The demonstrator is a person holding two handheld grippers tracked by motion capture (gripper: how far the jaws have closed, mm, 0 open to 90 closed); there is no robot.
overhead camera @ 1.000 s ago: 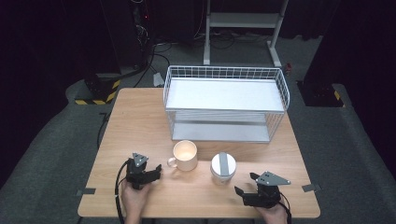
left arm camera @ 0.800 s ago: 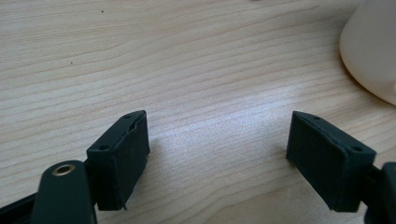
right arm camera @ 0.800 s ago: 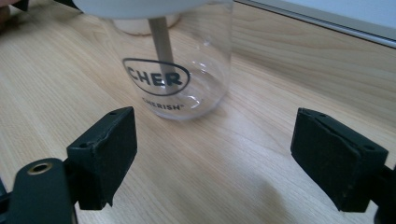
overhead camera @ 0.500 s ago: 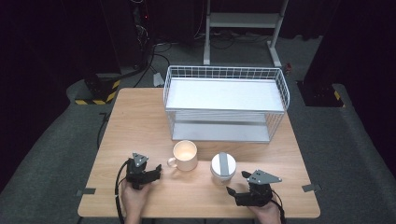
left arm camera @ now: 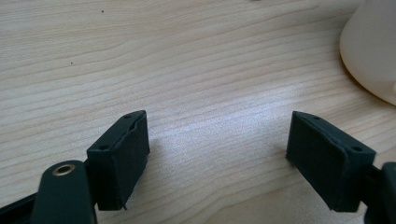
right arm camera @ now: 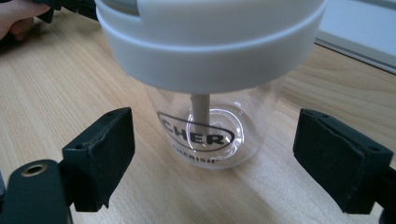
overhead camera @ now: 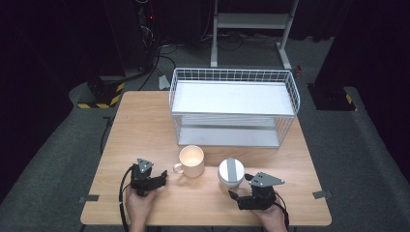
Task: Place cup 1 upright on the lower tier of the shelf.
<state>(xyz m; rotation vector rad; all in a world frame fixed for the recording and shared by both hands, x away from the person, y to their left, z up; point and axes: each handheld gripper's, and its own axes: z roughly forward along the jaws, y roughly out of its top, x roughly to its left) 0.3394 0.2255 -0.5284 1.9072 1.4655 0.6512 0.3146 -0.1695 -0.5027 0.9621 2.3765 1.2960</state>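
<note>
While both hands rest at the near edge of the desk [overhead camera: 145, 121], two claws and two drinking vessels lie in a row across it. Farthest toward nine o'clock is the left claw [overhead camera: 162, 179], its jaws standing apart over bare wood with nothing between them; in the left gripper view that same left claw [left arm camera: 217, 154] shows the gap clearly, with the cream mug's wall at its two o'clock. Just beside it, toward three o'clock, stands one cream mug [overhead camera: 192, 161], upright, its handle turned toward the left claw at nine o'clock but not touching it. Next along comes one clear tumbler [overhead camera: 231, 172] with a white lid, upright and near the mug, the two apart. At the tumbler's five o'clock sits the right claw [overhead camera: 236, 192], whose jaws have just been opening and now stand wide. In the right gripper view the tumbler [right arm camera: 210, 93] rises at twelve o'clock from the right claw [right arm camera: 212, 149], ahead of the pads rather than pressed by them, lettering visible on its clear wall. One white wire rack [overhead camera: 232, 108] with two shelves stands at twelve o'clock on the far half of the desk, well apart from both vessels.
</note>
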